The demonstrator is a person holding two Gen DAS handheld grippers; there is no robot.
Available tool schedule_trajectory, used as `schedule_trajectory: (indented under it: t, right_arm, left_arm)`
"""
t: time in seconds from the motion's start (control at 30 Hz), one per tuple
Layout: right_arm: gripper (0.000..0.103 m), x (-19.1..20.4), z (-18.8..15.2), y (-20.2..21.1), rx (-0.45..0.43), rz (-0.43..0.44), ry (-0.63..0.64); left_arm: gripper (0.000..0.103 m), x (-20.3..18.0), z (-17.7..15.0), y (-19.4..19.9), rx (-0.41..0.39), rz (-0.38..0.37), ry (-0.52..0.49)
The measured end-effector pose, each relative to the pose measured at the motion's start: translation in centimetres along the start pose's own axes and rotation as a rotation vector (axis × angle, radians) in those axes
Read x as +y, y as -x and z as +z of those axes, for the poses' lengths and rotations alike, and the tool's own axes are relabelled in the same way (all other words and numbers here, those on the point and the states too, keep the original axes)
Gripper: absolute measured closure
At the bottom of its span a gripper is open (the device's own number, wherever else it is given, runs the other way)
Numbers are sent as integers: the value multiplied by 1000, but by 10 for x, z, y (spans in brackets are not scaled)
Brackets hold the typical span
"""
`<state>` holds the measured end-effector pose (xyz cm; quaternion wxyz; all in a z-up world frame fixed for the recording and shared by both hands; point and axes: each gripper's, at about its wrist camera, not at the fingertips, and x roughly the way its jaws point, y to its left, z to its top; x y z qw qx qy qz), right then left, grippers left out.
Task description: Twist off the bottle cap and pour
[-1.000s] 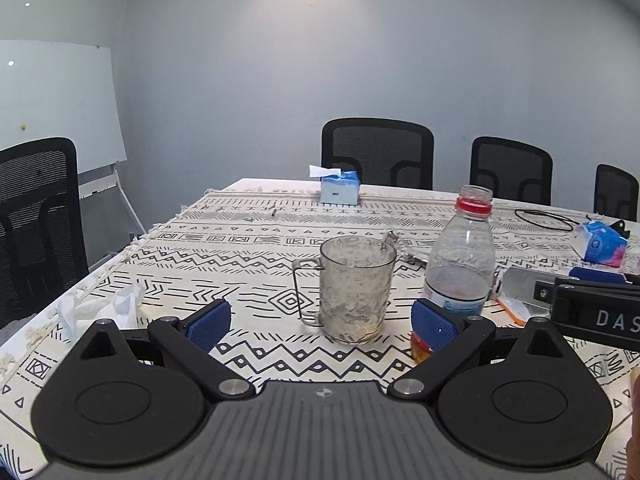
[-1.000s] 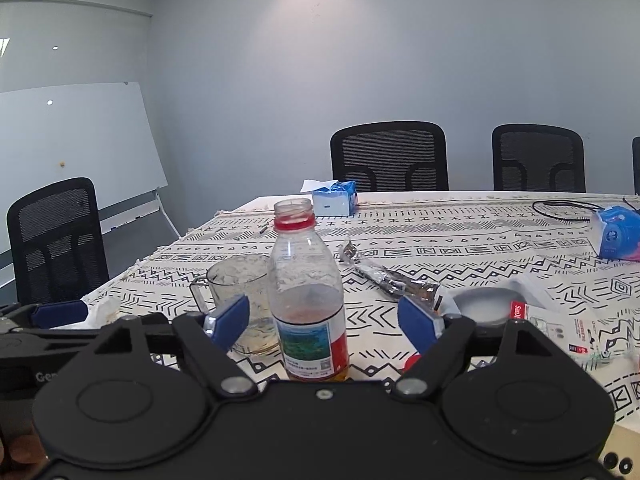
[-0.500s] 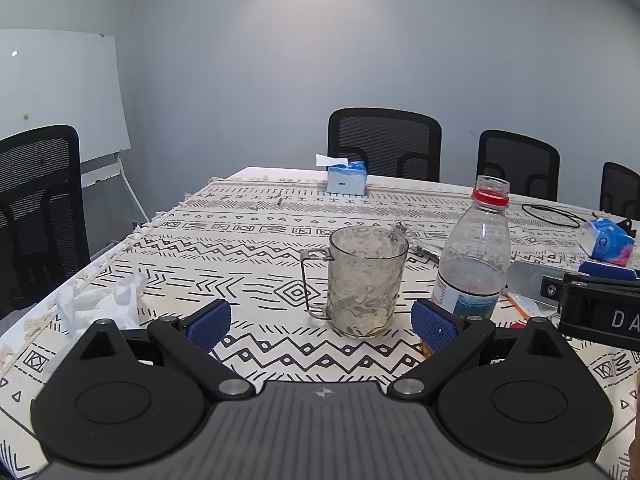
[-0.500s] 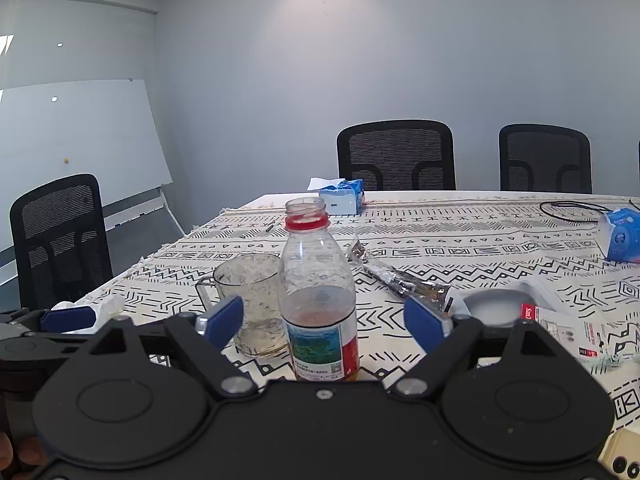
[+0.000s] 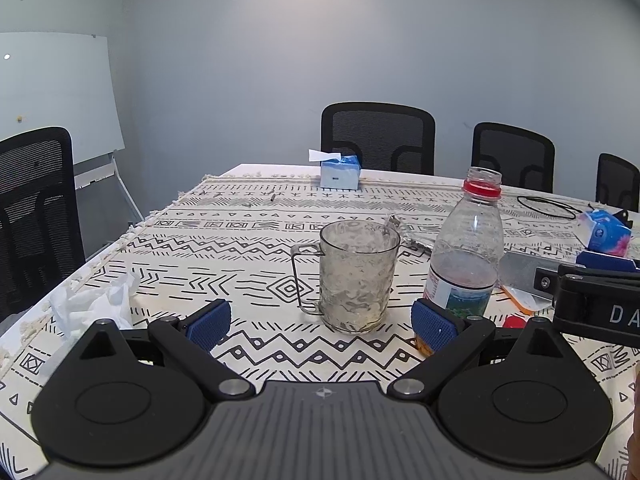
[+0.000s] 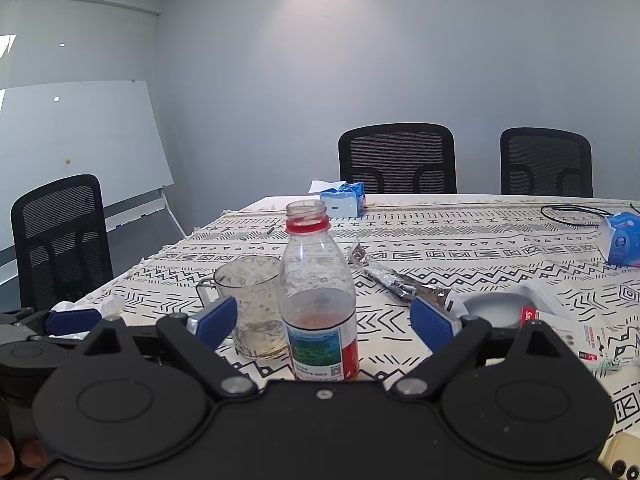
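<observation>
**Uncapped bottle and glass mug standing between two open grippers**

In the left wrist view, a crumpled tissue (image 5: pixel 96 308) is lying at the lower left of the frame on the patterned tablecloth (image 5: pixel 248 248). The left gripper (image 5: pixel 322 326) is hovering low in the frame with its blue pads spread wide, gripping nothing. Just above it, near the centre, a glass mug (image 5: pixel 356 276) is standing upright, its wire handle pointing left. Just right of the mug, the bottle (image 5: pixel 466 256) is standing upright with its mouth open and a red ring around its neck; a little reddish liquid is sitting near the label. At the lower right, a red cap (image 5: pixel 514 322) is lying on the cloth, partly hidden behind the gripper. A blue tissue box (image 5: pixel 340 172) is sitting at the far edge, upper centre.

In the right wrist view, the mug (image 6: pixel 252 304) is showing left of centre, and the bottle (image 6: pixel 318 300) is standing in the middle. The right gripper (image 6: pixel 324 322) is framing the bottle with fingers wide apart, neither pad touching it. A foil wrapper (image 6: pixel 400 280) is lying right of centre.
</observation>
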<state>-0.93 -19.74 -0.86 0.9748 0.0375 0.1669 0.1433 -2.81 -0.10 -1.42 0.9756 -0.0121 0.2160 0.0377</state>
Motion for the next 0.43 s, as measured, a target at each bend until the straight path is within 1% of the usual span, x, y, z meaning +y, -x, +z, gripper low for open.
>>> schedule_trajectory:
  t: [0.23, 0.43]
  right_arm:
    - [8, -2, -1, -1, 1, 1, -4]
    - [8, -2, -1, -3, 5, 0, -7]
  left_arm:
    - [5, 0, 0, -2, 5, -4, 5]
    - [5, -4, -1, -2, -5, -7, -11]
